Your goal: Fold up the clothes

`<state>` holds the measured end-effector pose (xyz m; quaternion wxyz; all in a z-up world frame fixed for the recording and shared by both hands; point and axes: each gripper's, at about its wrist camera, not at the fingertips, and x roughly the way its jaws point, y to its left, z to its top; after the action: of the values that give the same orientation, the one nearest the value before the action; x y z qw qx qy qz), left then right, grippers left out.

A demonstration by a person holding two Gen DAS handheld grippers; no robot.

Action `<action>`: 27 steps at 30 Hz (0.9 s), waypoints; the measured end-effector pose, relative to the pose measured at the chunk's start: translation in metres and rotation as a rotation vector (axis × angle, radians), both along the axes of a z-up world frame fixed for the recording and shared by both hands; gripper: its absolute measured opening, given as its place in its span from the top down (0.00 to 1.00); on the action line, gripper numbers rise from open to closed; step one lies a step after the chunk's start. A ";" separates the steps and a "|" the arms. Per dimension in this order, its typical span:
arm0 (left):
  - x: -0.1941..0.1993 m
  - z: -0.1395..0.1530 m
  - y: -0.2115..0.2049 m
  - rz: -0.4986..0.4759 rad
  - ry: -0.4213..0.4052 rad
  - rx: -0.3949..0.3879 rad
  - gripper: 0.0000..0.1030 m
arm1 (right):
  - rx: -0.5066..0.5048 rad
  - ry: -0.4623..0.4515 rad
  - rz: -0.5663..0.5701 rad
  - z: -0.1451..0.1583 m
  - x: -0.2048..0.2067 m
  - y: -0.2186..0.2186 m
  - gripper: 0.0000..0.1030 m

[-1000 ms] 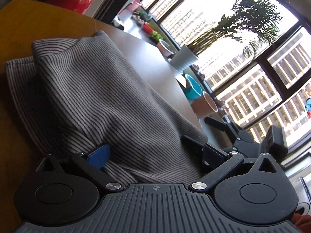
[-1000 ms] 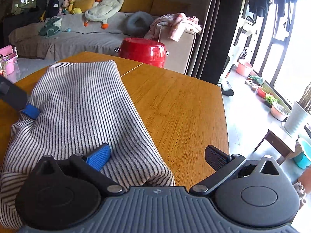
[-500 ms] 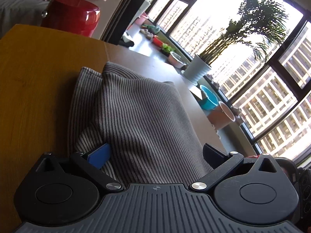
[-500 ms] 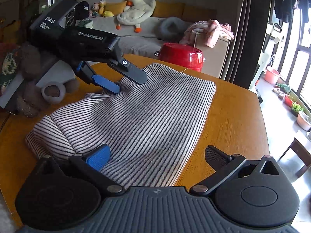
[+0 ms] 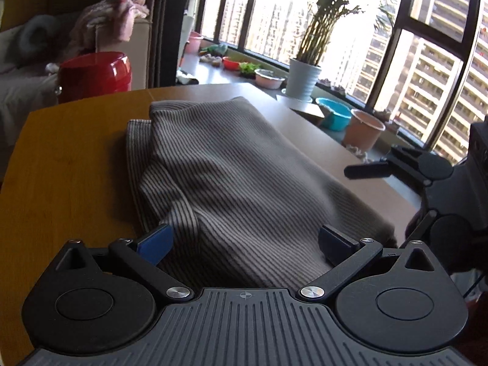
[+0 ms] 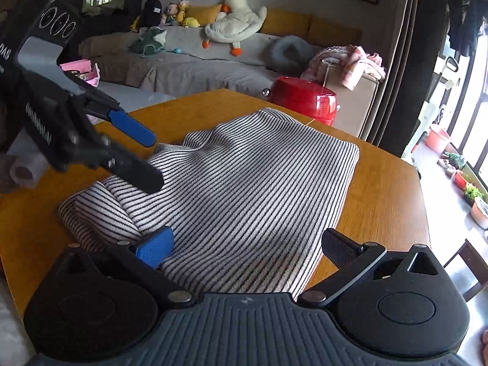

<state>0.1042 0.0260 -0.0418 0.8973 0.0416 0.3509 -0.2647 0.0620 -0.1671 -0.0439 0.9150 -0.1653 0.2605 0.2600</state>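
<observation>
White lettering on the left gripper (image 6: 146,158) body is too blurred to read. The striped garment (image 6: 244,195) lies folded on the wooden desk (image 6: 387,189), its long axis running from the near edge toward the red pot (image 6: 303,100). The left gripper's jaws stand wide just over the cloth's left edge, holding nothing; the right gripper (image 6: 247,247) is also spread wide, straddling the garment's near end, gripping nothing
</observation>
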 end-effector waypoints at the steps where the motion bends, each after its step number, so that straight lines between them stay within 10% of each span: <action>1: 0.000 -0.003 -0.003 0.011 -0.017 0.046 0.00 | -0.017 -0.008 0.001 -0.001 -0.001 0.003 0.00; 6: 0.002 -0.007 0.000 0.028 -0.019 0.075 0.00 | -0.057 -0.073 0.067 0.008 -0.015 0.013 0.00; 19: 0.003 -0.006 0.003 0.044 0.010 0.039 0.00 | 0.030 0.093 0.099 -0.013 -0.009 0.015 0.00; 27: 0.020 0.034 -0.003 0.039 -0.131 -0.142 0.00 | 0.110 0.156 0.072 -0.019 -0.002 0.004 0.00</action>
<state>0.1238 0.0232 -0.0083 0.9240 -0.0116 0.2727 -0.2679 0.0599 -0.1631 -0.0630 0.8897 -0.1032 0.3103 0.3186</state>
